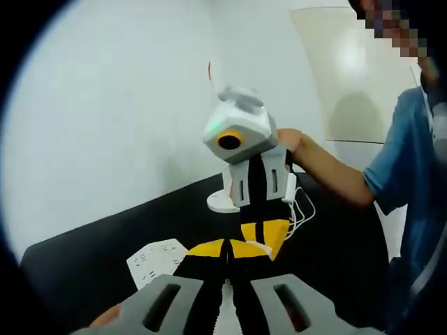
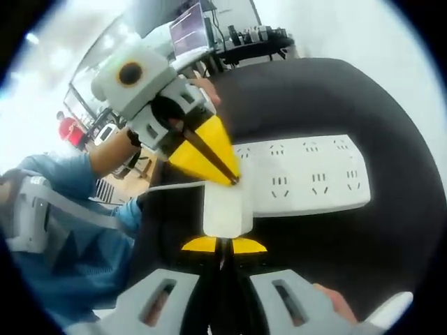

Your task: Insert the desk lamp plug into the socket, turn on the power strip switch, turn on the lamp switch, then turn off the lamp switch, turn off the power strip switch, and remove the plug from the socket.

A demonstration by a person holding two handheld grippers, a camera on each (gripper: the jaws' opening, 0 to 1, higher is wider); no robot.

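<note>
A white plug (image 2: pixel 227 209) was held tight in the right hand-held gripper (image 2: pixel 223 246), just beside the white power strip (image 2: pixel 307 174) on the black bench (image 2: pixel 363 105). The left hand-held gripper (image 2: pixel 234 180), tips pressed together, was touching the strip. Plugging in seemed under way; lining up with a socket would be needed next.

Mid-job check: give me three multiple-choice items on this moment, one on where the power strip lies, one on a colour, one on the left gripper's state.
1. Where does the long white plastic power strip lie?
A. on the black table
B. on the floor
C. on a chair

2. What colour are the fingers of the left gripper?
A. red
B. yellow
C. green

3. How do those fingers stand?
A. spread wide
B. pressed together
C. clamped on a cup

Answers:
1 A, the strip lies flat on the black top.
2 B, both fingers are yellow.
3 B, they taper to one point at the strip's end.
</note>
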